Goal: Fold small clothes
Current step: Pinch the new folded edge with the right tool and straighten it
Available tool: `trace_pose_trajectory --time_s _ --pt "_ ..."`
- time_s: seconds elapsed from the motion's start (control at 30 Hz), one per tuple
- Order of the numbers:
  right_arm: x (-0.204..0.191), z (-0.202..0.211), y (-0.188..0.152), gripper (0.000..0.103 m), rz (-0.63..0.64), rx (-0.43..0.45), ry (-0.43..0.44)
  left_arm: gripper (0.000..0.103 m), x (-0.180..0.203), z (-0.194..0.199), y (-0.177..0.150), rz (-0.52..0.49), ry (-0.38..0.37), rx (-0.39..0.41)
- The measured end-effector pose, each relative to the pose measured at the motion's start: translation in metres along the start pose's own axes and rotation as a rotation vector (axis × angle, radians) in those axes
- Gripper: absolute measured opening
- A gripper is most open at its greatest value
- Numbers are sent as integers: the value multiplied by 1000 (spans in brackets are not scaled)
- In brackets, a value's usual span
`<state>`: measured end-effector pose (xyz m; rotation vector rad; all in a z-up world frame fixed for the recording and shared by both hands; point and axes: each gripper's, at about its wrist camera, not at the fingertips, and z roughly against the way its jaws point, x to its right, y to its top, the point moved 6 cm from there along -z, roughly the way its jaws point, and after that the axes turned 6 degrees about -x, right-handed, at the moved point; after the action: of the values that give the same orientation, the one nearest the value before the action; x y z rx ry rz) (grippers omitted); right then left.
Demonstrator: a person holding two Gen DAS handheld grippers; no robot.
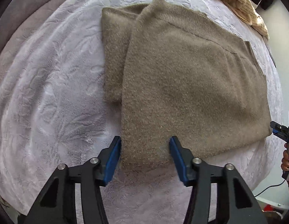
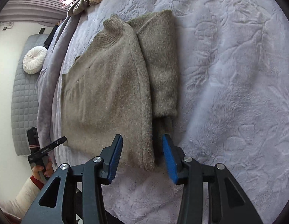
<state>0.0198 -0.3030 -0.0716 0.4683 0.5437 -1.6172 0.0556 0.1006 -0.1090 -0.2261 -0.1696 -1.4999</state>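
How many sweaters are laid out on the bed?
1: a brown sweater lies part-folded on the blanket. A heap of other cloth at the far edge may hide more.

Right hand-held gripper [image 1: 280, 130] cut by frame edge, jaws unreadable — clothes pile [image 1: 243, 5] partly cropped

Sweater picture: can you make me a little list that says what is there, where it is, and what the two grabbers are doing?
thing: brown sweater, partly folded
lies on: pale purple blanket
sleeve: folded along one side
left gripper: open, fingers either side of the near hem
right gripper: open, at the near folded edge
far end of bed: heap of other clothes
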Motion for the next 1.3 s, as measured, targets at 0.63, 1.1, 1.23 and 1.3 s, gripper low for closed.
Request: trace_pose_trajectory --time_s 0.63,1.1,1.23,1.3 --pt "8 -20 -29 5 130 -98 -63 7 -10 -2 -41 -75 54 45" --pt "-4 6 -34 8 77 -54 -207 8 -27 45 -96 53 217 91" --pt "-10 13 -39 8 66 -42 -227 77 -17 57 -118 66 201 105" --pt "-13 15 -39 10 60 -36 -234 100 -15 71 -122 71 229 148"
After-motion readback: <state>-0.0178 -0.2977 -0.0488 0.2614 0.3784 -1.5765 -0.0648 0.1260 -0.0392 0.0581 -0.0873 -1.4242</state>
